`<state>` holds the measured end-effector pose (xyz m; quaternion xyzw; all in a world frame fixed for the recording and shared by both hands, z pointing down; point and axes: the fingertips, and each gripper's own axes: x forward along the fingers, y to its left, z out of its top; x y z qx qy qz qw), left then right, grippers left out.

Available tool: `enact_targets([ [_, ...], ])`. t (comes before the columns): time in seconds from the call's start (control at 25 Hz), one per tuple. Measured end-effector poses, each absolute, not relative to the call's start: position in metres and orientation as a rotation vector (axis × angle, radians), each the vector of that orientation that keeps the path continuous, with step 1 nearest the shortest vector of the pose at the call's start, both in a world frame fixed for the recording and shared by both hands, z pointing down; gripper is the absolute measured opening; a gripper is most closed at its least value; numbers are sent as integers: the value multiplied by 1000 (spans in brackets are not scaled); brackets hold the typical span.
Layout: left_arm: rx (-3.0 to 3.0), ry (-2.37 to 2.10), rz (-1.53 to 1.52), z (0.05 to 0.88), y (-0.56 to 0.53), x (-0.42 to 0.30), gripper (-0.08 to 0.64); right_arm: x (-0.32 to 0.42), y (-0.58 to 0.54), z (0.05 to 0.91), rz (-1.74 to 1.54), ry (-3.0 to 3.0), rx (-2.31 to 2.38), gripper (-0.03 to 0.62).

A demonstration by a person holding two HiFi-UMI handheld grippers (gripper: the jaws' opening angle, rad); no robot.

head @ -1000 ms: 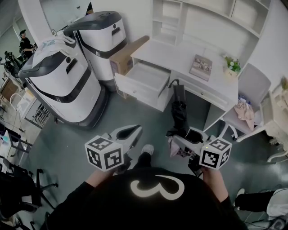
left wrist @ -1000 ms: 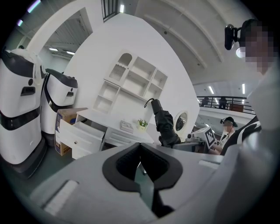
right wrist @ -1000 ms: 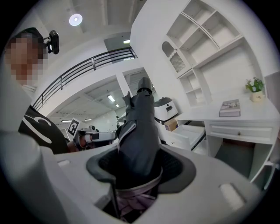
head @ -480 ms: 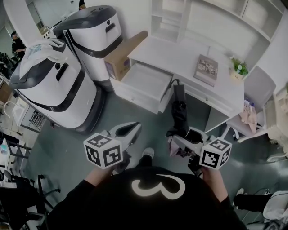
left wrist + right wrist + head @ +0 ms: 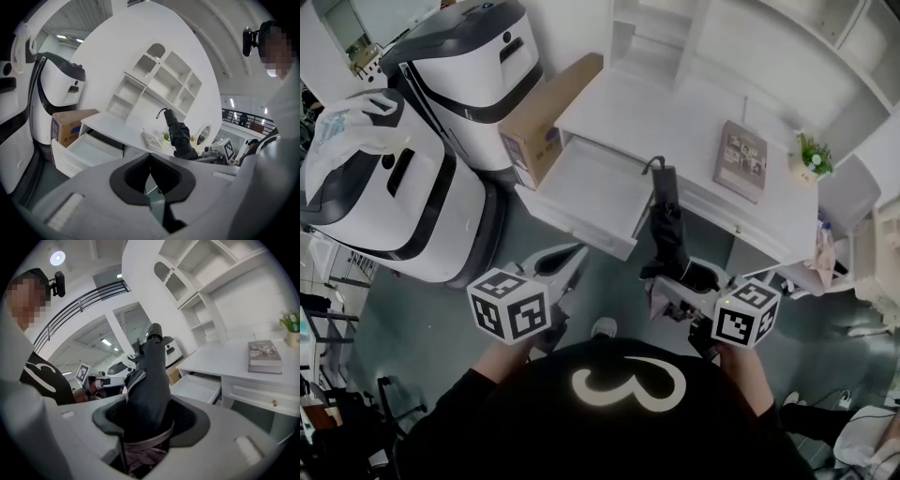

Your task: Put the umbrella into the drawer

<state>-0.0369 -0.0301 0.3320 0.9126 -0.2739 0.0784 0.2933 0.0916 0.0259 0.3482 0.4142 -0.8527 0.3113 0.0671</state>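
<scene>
We hold the umbrella (image 5: 667,220), black and folded shut, clamped near its lilac-edged lower end in our right gripper (image 5: 673,277). It stands steeply up, with its strap loop at the far tip. The drawer (image 5: 591,183) is white, shallow and bare inside, pulled well out of the desk's (image 5: 675,112) left front. In the head view the umbrella's tip shows just beyond the drawer's right side.

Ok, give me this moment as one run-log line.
left gripper: shut, empty | right gripper: shut on folded umbrella | drawer: open | umbrella not yet in drawer
</scene>
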Motion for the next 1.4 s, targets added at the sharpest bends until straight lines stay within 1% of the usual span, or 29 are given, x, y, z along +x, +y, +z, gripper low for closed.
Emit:
enact_targets([
  [0.32, 2407, -738, 228, 348, -100, -41, 9, 92, -48, 364, 960, -2546, 1244, 233],
  [0.88, 2376, -809, 232, 357, -151, -50, 9, 90, -116, 383, 907, -2510, 1152, 233],
  [1.4, 2265, -855, 290, 392, -239, -46, 9, 92, -223, 429, 1011, -2441, 1023, 233],
])
